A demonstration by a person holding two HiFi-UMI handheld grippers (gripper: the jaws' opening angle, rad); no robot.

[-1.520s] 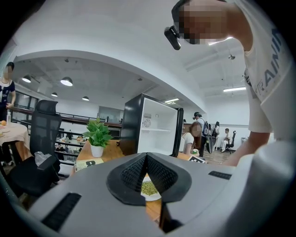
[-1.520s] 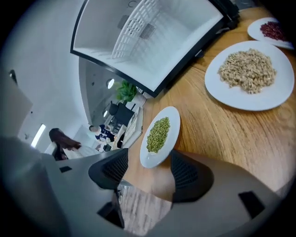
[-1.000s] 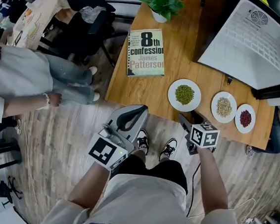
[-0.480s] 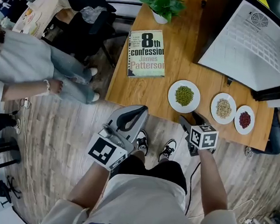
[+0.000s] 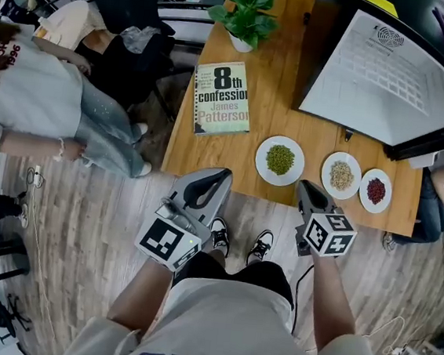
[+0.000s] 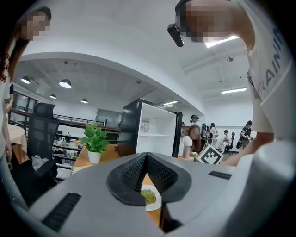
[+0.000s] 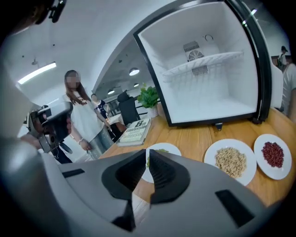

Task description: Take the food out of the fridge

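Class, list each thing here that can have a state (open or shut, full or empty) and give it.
fridge: door open, inside bare
book: closed, flat on the table
plate of green beans: filled, on the table
plate of pale grains: filled, on the table
plate of red beans: filled, on the table
left gripper: shut, empty
right gripper: jaws just closed, nothing between them
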